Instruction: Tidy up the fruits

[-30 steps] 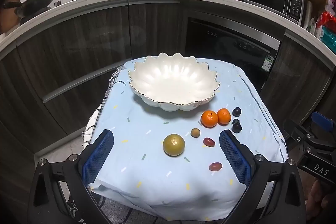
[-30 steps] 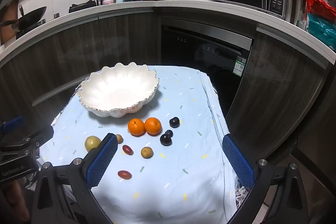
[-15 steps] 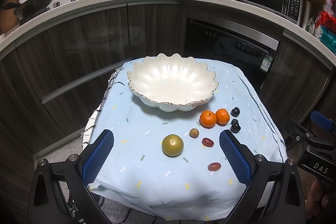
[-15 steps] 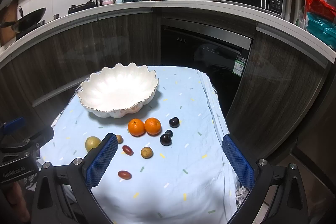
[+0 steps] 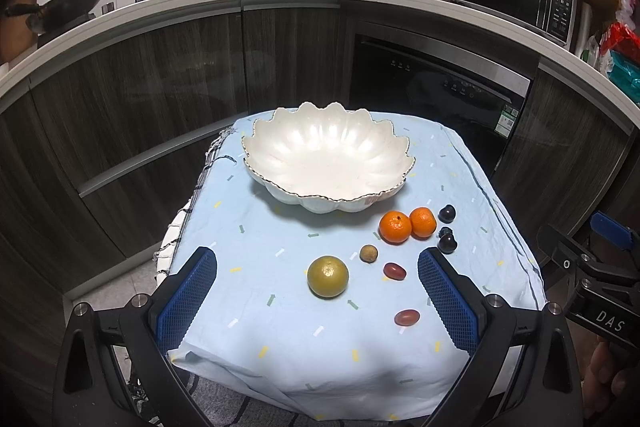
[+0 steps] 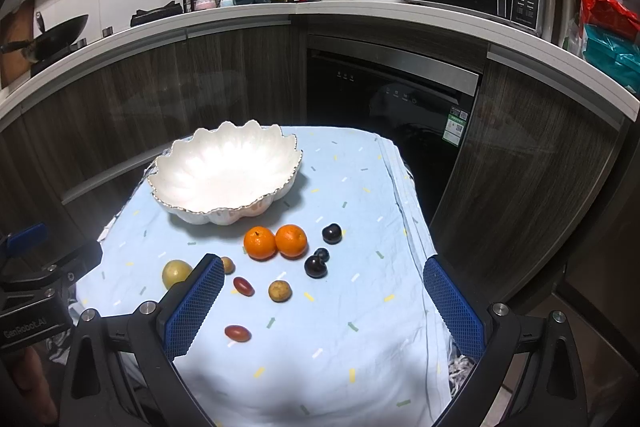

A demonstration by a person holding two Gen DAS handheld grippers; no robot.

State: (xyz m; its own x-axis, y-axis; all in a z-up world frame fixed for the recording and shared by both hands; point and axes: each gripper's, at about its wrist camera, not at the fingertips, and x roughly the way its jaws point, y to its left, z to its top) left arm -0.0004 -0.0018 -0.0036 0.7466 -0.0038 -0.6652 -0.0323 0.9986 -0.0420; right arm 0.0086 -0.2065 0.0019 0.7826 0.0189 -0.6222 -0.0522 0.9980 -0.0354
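Two oranges (image 5: 407, 225) are seen touching on the blue cloth (image 5: 280, 311), just in front of the empty white bowl (image 5: 328, 155). Dark plums (image 6: 317, 261) lie beside them, with a yellow-green fruit (image 5: 328, 276), small brown fruits (image 6: 279, 291) and red dates (image 6: 238, 333) nearer. The left gripper (image 5: 318, 297) and right gripper (image 6: 324, 307) are held spread wide above the near edge, gripping nothing.

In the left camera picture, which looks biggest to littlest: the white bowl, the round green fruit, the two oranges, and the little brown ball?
1. White bowl, by far the largest.
2. Green fruit.
3. The two oranges; they look alike, so no ranking. The green fruit sits nearer the camera, so its lead over them is unsure.
4. Brown ball, smallest.
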